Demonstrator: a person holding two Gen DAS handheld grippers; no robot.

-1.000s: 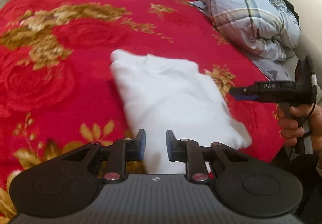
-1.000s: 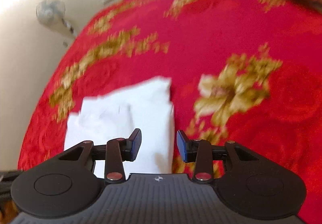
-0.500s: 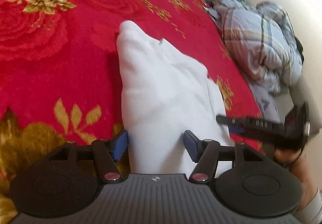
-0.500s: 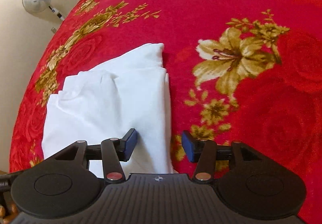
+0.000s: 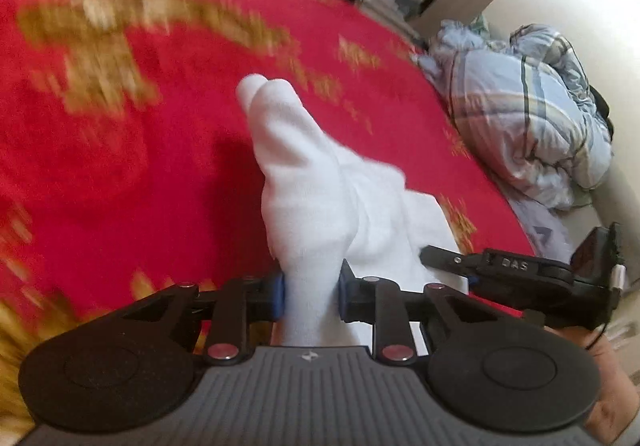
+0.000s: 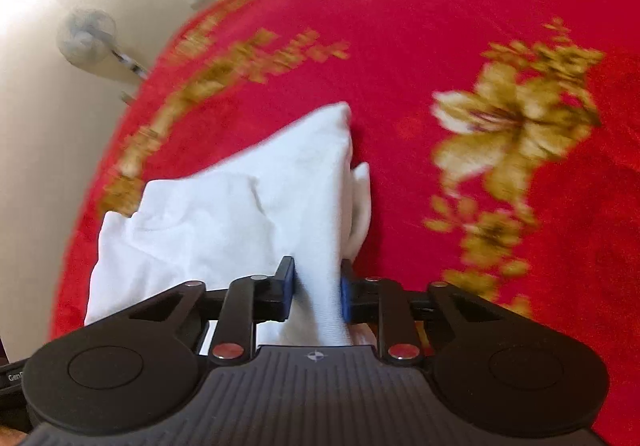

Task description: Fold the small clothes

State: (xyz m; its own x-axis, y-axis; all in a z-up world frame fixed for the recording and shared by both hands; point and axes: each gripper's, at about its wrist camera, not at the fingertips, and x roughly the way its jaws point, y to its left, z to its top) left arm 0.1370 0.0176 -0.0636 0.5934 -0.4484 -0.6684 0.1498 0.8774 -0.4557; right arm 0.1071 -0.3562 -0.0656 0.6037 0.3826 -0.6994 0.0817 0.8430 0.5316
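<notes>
Both tools have just closed on the near edge of the white garment (image 5: 320,205) on the red floral bed (image 5: 120,173): the left tool (image 5: 311,296) pinches its near left corner, the right tool (image 6: 317,292) its near right corner. Half a second ago both stood spread, so a fold away from the person looks ready to begin.

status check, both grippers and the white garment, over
Left gripper just closed, shut on white garment. Right gripper just closed on its other near edge. Garment bunched on red bedspread. Nothing in the way.
</notes>
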